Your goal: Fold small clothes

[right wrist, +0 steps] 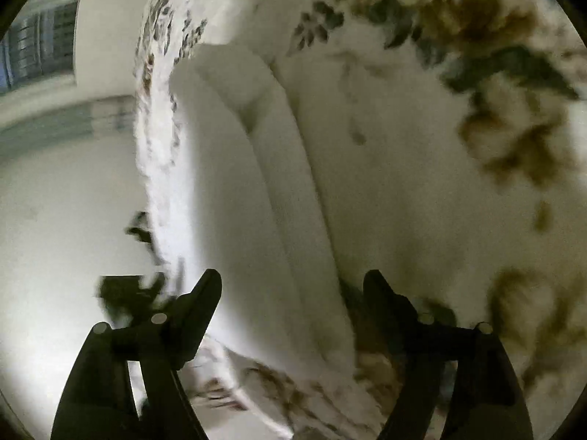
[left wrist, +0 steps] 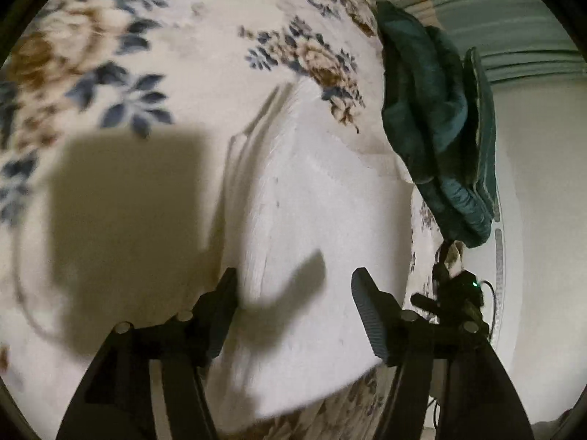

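The white garment (left wrist: 312, 220) lies folded in soft ridges on the fuzzy floral blanket (left wrist: 110, 55), at its edge. Both grippers, left (left wrist: 293, 293) and right (right wrist: 291, 293), hover spread, grasping nothing. It could slip off. Teal clothes (left wrist: 429, 128) sit crumpled at two o'clock.

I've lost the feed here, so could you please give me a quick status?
Left gripper open, right gripper open, both empty. White garment lies flat on the floral blanket. Teal cloth pile beside it, not touching.
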`<state>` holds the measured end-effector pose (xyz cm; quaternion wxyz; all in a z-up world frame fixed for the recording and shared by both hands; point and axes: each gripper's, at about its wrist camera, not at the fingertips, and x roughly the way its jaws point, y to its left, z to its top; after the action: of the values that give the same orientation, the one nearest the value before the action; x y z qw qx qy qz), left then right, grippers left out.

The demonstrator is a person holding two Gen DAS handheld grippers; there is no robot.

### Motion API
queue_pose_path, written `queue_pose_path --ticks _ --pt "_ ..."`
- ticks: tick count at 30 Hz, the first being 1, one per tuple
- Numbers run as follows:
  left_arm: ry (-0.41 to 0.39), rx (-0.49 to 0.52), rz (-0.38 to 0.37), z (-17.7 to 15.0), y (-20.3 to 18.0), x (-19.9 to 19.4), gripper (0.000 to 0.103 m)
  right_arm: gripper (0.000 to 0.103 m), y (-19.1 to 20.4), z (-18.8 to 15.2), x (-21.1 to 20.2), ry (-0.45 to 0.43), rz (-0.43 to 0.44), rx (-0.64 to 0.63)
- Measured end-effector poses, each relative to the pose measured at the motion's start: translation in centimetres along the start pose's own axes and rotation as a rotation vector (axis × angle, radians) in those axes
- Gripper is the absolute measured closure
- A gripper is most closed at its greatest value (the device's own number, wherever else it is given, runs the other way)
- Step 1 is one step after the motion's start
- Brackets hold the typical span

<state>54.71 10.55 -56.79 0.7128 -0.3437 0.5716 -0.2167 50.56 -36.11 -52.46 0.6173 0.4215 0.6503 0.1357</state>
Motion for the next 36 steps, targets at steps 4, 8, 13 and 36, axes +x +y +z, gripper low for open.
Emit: queue_pose_path --ticks 4,8,13,36 --pt "0.043 -0.009 -0.023 1.9 0.4 2.7 0.042 0.021 -1.1 2.4 4.6 0.109 0.133 0.002" --pt "0.069 -0.019 -0.098 2.7 1.1 4.2 0.037 0.020 0.1 2.5 7.4 0.142 0.195 -0.033" --pt "0.037 0.005 -0.144 2.3 1.2 3.7 0.081 0.049 1.9 1.2 8.8 0.087 0.146 -0.049" --pt "0.132 0.140 -0.035 8.5 -0.5 -3.1 0.043 0.029 8.4 -1.3 3.4 -0.090 -0.238 0.003"
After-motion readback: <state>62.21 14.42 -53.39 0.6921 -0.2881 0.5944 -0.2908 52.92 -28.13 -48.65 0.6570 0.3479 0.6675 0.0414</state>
